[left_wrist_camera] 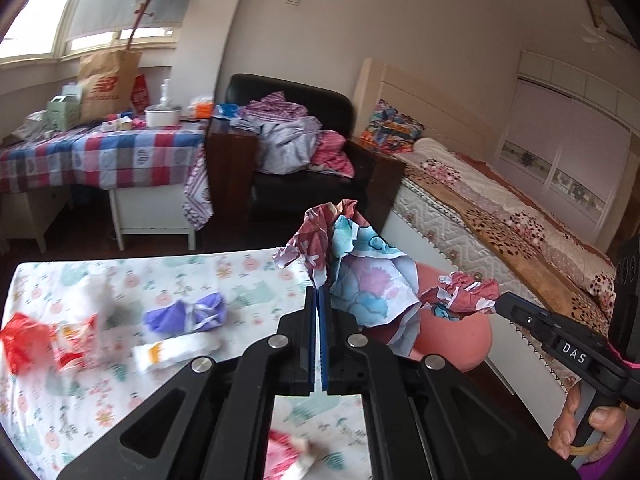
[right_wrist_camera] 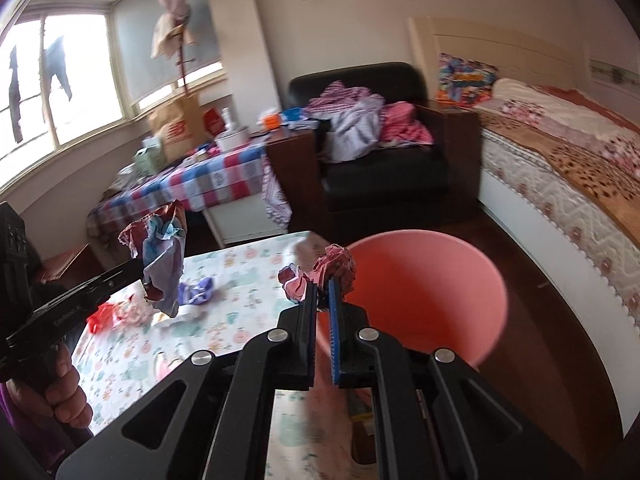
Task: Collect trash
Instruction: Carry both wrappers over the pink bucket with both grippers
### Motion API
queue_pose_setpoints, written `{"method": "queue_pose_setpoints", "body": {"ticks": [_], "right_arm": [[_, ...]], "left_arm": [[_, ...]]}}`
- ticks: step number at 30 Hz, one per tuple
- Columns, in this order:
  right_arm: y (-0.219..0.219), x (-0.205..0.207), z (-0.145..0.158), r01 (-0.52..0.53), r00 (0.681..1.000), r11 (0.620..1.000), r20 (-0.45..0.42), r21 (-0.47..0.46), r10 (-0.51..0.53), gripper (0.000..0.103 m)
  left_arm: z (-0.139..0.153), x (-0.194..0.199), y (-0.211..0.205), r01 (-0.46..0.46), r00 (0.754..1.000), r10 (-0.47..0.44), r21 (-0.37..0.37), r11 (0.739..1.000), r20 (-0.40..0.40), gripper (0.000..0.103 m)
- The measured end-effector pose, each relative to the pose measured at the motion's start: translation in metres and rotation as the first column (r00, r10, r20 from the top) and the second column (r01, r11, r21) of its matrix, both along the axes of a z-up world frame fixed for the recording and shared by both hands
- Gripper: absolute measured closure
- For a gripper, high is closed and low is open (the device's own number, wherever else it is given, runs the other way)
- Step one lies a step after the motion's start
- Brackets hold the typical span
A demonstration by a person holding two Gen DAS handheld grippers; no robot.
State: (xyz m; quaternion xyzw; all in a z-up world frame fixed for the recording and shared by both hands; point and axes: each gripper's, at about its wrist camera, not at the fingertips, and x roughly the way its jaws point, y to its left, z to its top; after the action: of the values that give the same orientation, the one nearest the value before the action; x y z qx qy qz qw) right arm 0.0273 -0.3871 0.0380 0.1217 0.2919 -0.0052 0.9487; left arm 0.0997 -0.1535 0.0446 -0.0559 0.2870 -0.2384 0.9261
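My left gripper (left_wrist_camera: 319, 294) is shut on a large crumpled sheet of red and blue flowered paper (left_wrist_camera: 360, 264), held above the table's right edge; the same sheet (right_wrist_camera: 162, 256) hangs at the left in the right wrist view. My right gripper (right_wrist_camera: 322, 292) is shut on a small crumpled red paper ball (right_wrist_camera: 334, 270), just left of the pink bin (right_wrist_camera: 432, 296). That ball (left_wrist_camera: 464, 294) and the right gripper (left_wrist_camera: 500, 304) show over the bin (left_wrist_camera: 460, 336) in the left wrist view. On the table (left_wrist_camera: 224, 268) lie a purple wad (left_wrist_camera: 184, 312), a white wrapper (left_wrist_camera: 176, 350) and red plastic (left_wrist_camera: 24, 342).
A black armchair (left_wrist_camera: 304, 160) piled with clothes stands beyond the table, a bed (left_wrist_camera: 500, 216) along the right, and a checked-cloth table (left_wrist_camera: 104, 152) with a paper bag by the window. Dark wood floor (right_wrist_camera: 540, 360) surrounds the bin. A hand (left_wrist_camera: 580, 428) grips the right handle.
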Motion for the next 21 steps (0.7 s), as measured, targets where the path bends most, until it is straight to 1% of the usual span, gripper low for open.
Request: {"method": "queue_pose_setpoints", "body": {"ticks": [7,13,18,21], "right_arm": [[-0.027,-0.005,-0.012,0.077,0.997,0.997,-0.011,0.007,-0.077,0.097],[-0.044,-0.006,-0.027,0.126,0.991,0.992,-0.037,0.017,-0.125,0.097],[-0.052,-0.005,-0.041,0.145,0.987,0.989,-0.067,0.021,-0.143,0.097],[-0.052,-0.003,-0.048,0.154,0.985,0.988,-0.082,0.006,-0.153,0.097]], "left_arm": [[-0.008,0.013,-0.046,0.058,0.998,-0.058,0.018,0.998,-0.005,0.103],[-0.017,0.021,-0.084,0.112,0.994,-0.112,0.052,0.992,-0.005,0.103],[-0.033,0.023,-0.111,0.16,0.987,-0.159,0.094,0.983,-0.022,0.102],[-0.046,0.023,-0.126,0.181,0.983,-0.177,0.12,0.976,-0.042,0.102]]}}
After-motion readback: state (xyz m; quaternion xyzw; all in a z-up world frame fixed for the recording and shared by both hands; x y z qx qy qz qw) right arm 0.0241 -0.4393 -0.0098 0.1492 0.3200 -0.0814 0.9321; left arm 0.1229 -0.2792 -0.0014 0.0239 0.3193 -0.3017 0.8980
